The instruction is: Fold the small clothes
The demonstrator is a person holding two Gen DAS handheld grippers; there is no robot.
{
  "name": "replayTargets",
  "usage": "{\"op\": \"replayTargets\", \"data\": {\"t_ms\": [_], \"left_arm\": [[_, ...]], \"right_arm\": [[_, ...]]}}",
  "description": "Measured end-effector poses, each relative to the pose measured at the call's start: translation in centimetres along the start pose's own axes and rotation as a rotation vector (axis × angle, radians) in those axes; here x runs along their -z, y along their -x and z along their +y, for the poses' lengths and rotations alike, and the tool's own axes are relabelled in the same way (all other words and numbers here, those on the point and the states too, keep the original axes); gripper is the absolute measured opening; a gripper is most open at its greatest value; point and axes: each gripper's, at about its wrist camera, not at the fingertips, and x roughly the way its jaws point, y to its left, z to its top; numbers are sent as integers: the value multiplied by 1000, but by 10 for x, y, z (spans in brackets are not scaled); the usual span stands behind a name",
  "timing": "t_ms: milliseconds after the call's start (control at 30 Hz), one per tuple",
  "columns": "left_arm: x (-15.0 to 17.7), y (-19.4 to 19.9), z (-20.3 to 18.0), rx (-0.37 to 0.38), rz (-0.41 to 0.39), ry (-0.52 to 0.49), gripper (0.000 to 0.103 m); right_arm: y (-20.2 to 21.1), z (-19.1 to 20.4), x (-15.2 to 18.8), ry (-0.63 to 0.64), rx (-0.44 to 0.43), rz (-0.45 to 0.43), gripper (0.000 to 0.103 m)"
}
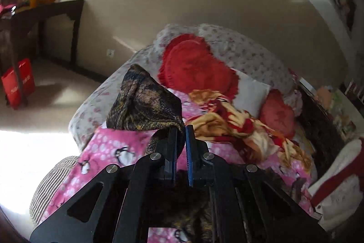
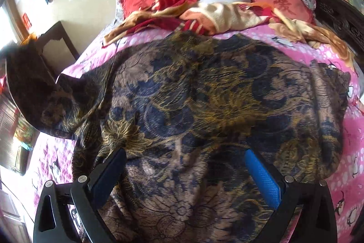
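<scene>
Left wrist view: left gripper [image 1: 181, 129] fingers clamp a raised corner of the brown-and-gold floral knit garment [image 1: 145, 104]. Right gripper [image 2: 186, 165] fingers spread wide over the garment [image 2: 216, 88], spread on the pink penguin-print bedspread [image 2: 348, 174], 12 o'clock.

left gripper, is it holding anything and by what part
Yes: the left gripper is shut on the dark patterned garment, pinching a bunched sleeve or edge lifted off the bed. The right gripper holds nothing.

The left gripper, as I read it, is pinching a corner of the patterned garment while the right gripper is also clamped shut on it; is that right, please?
Not quite: the right gripper is open, its fingers spread wide over the patterned garment, as the right wrist view shows. The left gripper is indeed pinching a corner.
</scene>
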Motion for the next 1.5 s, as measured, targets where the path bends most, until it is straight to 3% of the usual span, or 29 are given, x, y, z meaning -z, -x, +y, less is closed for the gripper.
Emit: {"op": "replayTargets", "data": {"t_ms": [133,267,367,500,567,667,767,800,900,1033,1100,1200,1233,1267,1333,1500], "left_arm": [[27,-10,-95,143,58,-150,6],[93,-56,-166,232,213,-222,6],[153,-89,-197,243,304,-289,6],[212,-131,-208,255,462,-323,6],[222,-131,-201,248,500,-316,6],[210,-112,-181,255,473,-296,7],[195,-90,-146,181,413,-300,34],[192,-82,-131,156,391,-291,49],[181,-65,-82,24,318,-270,53],[185,-62,-27,-165,325,-266,53],[188,-60,0,-208,354,-230,53],[195,-56,23,-240,372,-196,53],[197,-55,27,-248,375,-191,53],[199,-55,30,-252,377,-186,53],[200,-55,35,-253,379,-172,53],[199,-53,31,-230,366,-181,53]], "right_arm": [[13,-28,-1,-60,20,-33,103],[25,-67,-1,-154,40,-57,103],[33,-101,1,-226,70,-68,103],[44,-135,5,-290,120,-73,103],[47,-145,4,-302,126,-77,103],[49,-140,-3,-271,41,-99,103],[40,-109,-18,-191,-96,-110,103],[32,-93,-25,-155,-160,-102,103],[5,-42,-41,-47,-265,-72,94],[-43,26,-61,104,-268,-22,75],[-66,50,-69,145,-249,-1,72],[-91,70,-80,171,-134,-11,72],[-99,73,-82,170,-136,-8,57],[-105,75,-83,165,-175,12,31],[-107,76,-82,157,-222,41,6],[-38,52,-82,141,-276,-105,6]]}}
